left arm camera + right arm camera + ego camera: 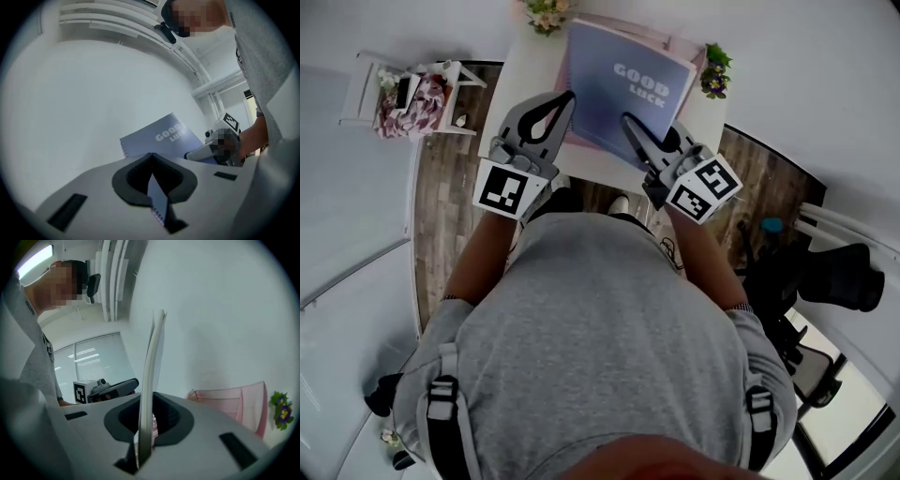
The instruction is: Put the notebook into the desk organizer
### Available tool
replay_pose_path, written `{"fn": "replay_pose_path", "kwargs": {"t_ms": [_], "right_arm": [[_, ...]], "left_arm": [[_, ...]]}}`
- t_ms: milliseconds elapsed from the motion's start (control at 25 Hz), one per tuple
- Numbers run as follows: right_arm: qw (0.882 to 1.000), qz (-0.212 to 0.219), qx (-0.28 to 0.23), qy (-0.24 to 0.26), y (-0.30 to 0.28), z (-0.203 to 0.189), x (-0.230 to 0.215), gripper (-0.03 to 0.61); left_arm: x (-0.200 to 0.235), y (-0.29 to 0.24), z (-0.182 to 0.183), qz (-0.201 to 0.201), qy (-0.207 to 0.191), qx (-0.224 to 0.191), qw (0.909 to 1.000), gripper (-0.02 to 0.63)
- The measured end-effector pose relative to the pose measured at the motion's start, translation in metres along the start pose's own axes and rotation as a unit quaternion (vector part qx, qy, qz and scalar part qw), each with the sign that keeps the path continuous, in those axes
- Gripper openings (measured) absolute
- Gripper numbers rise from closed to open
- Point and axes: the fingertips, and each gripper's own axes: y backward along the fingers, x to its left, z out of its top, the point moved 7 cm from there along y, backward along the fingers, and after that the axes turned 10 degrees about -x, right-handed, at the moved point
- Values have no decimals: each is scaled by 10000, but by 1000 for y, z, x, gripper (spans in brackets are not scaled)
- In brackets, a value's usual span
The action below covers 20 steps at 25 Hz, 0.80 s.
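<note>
Closest to the lens we've got the person's grey shirt (600, 319), both forearms reaching out over the near edge of the white table (530, 75). And the notebook (619, 84) is up between the two tools, its blue cover with the words "GOOD LUCK" turned toward the head camera.

Over to the left gripper (568, 96): we see it on the notebook's left side. From its own view the left gripper (151, 157) has its jaws pinched narrow on the spiral-bound edge of the notebook (159, 136), with the cover fanning out beyond the tips.

Now the right gripper (630, 122), down at the notebook's near right side. In its own view the right gripper (147, 399) has the jaws clamped tight on the notebook (152, 357), which we see edge-on, a thin pale strip standing up out of the dark pads.

Behind the notebook sits the pink desk organizer (680, 45), along the surface's far edge toward the right corner; the right gripper view shows the desk organizer (234, 401) as a slanted pink panel. We can't tell whether the notebook touches it.

Flowers (546, 14) mark the far left corner, and a second bunch (715, 70) marks the far right corner.
</note>
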Motion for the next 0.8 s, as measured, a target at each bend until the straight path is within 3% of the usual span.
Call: {"fn": "replay_pose_path", "kwargs": {"t_ms": [320,640,800], "right_arm": [[9931,-387,222,-1082,-27,-6,-31,41],[9697,-537,588,-2309,-45,-22,-60,41],[9593,-599,656,-2679,-47,-28,-68,41]], "left_arm": [[38,-24,-15,-324,230,-6,9992,18],[54,-39,-26,-502,427,10,9978,18],[56,-43,-29,-541,440,12,9976,18]]}}
